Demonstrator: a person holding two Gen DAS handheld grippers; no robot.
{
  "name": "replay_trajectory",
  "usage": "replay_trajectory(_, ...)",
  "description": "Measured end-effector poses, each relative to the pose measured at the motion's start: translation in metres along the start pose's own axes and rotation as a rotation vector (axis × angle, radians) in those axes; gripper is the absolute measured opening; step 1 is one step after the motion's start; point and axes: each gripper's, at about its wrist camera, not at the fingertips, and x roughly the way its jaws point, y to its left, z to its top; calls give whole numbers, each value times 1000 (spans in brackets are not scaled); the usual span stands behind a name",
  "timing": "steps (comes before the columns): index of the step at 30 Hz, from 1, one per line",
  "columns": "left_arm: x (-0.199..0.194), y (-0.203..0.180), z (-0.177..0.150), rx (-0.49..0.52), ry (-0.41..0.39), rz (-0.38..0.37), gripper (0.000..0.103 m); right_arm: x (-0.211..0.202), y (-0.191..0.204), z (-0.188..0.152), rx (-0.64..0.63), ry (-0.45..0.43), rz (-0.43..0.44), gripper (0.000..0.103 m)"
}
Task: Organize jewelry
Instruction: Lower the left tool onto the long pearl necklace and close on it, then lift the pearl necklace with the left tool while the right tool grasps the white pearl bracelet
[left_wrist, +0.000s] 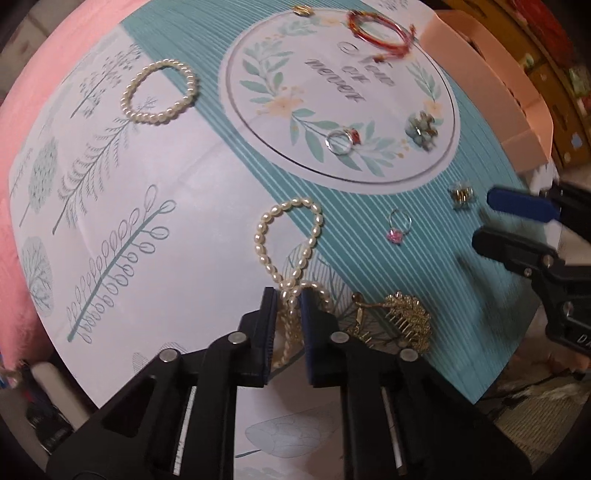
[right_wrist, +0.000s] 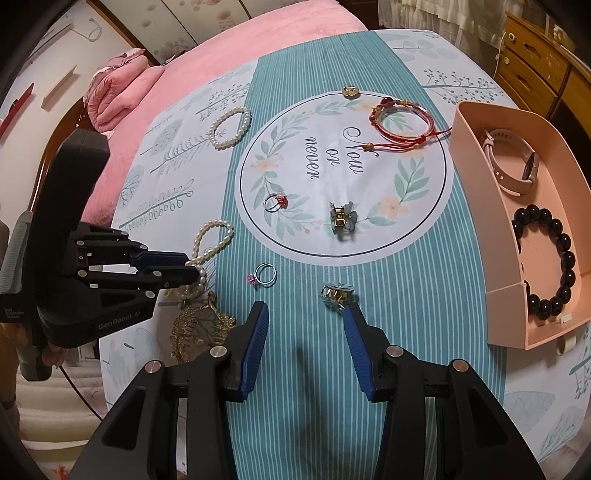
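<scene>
My left gripper (left_wrist: 289, 295) is shut on a long pearl necklace (left_wrist: 286, 236) lying on the teal and white mat; it also shows in the right wrist view (right_wrist: 192, 267), with the necklace (right_wrist: 210, 240) looping ahead of it. My right gripper (right_wrist: 306, 314) is open and empty, just short of a small gold hair claw (right_wrist: 336, 293). In the left wrist view the right gripper (left_wrist: 484, 218) hovers open next to that claw (left_wrist: 461, 196). A pink open box (right_wrist: 476, 206) at the right holds a black bead bracelet (right_wrist: 546, 258) and a pink watch (right_wrist: 509, 162).
On the mat lie a pearl bracelet (right_wrist: 229, 127), a red cord bangle (right_wrist: 402, 118), a silver ring with red stone (right_wrist: 275, 201), a green flower claw (right_wrist: 343, 218), a pink-stone ring (right_wrist: 264, 275), a gold leaf comb (right_wrist: 201, 325) and a gold piece (right_wrist: 350, 91). Pink bedding (right_wrist: 221, 59) lies behind.
</scene>
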Motion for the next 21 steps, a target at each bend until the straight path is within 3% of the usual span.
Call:
replay_trajectory(13,-71,66,-41,-390,-289,-114,7,-3,22,30,-70,-36,22,43)
replay_trajectory(21,-88,102,-53,-592,-405,-82,7,7,58,90,-143,-85,49,43)
